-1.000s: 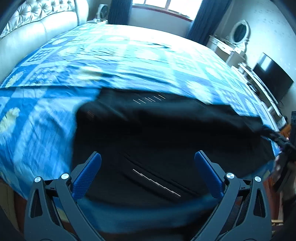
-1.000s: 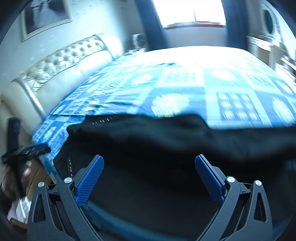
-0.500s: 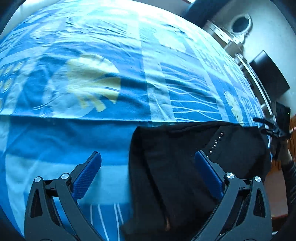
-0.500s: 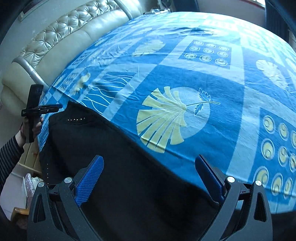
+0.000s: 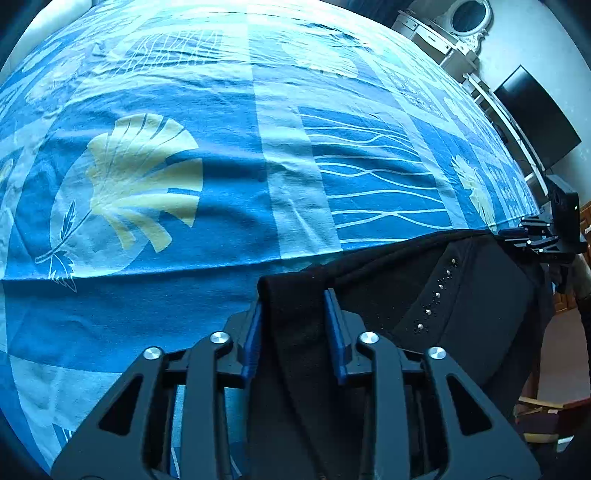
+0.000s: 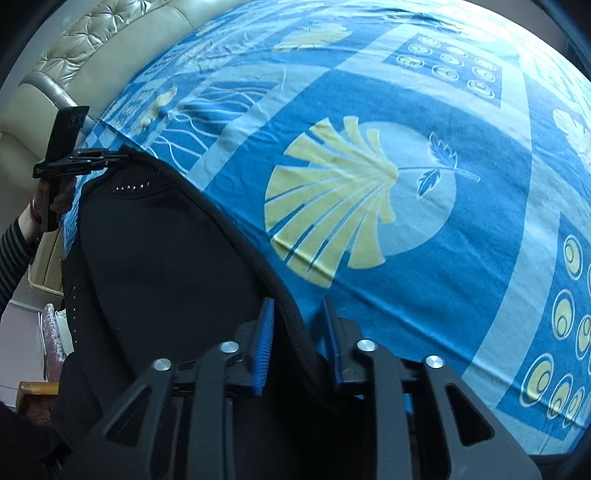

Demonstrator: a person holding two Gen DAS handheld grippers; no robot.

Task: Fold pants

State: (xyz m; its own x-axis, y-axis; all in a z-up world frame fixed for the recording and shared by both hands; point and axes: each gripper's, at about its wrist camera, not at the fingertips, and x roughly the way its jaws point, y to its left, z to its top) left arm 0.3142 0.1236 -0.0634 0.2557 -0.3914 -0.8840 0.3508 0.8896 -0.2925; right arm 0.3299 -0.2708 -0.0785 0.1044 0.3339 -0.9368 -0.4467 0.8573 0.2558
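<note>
Right wrist: blue patterned bedspread (image 6: 461, 258), headboard (image 6: 110, 44).

a wide bed filled both views, covered by a blue bedspread (image 5: 229, 229) printed with pale yellow fan shells, wavy white lines and ringed circles in patchwork squares. a cream tufted headboard (image 6: 92, 48) ran along the bed's far side in the right wrist view. in the left wrist view a white dresser with an oval mirror (image 5: 469, 16) stood against a pale grey wall (image 5: 532, 44), and a dark flat television (image 5: 535, 114) sat on a low white shelf beside it. cool daylight washed the bedspread's far part.
</note>
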